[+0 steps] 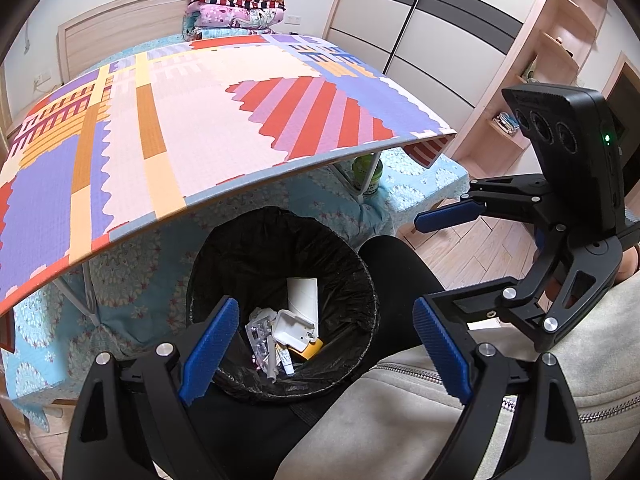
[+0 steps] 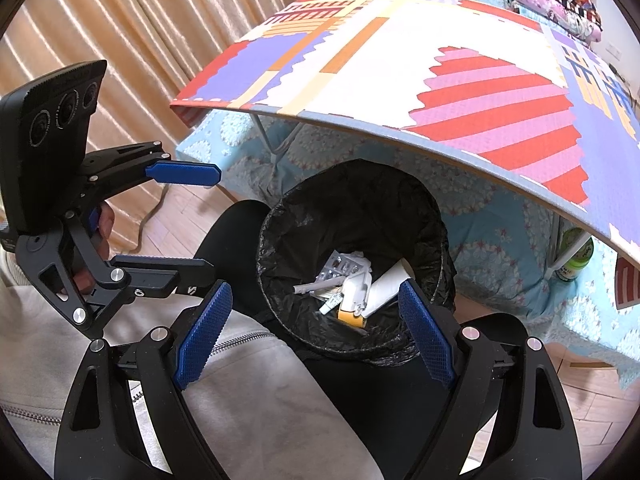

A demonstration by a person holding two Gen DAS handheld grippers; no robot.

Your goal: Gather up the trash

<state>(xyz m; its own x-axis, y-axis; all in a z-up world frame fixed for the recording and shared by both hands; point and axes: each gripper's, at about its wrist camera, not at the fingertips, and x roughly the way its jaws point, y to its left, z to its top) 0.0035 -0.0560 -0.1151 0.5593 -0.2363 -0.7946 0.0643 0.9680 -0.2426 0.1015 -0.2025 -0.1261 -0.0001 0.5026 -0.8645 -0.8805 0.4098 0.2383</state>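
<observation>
Hovering open and empty: left hand-held gripper (image 1: 324,354), blue pads spread wide with nothing between them, right hand-held gripper (image 2: 314,334) likewise agape and carrying nothing. Both pointing down into the bin (image 1: 360,268) sitting between the person's knees, black liner draped over its rim. Lying at the bottom: trash (image 1: 286,330) (a white tube, a small white box, a yellow scrap, bits of crumpled plastic). Looking close to finished, judging by the desk (image 1: 192,120), its patterned mat showing nothing left on top. Possibly remaining: a green bottle (image 1: 366,174) standing under the desk by a leg, though whether that counts as trash is unclear. Overhanging the bin's far rim: the desk's near edge, so lifting straight up and back is offering more room than reaching forward. Crowding the near side: the person's lap.
</observation>
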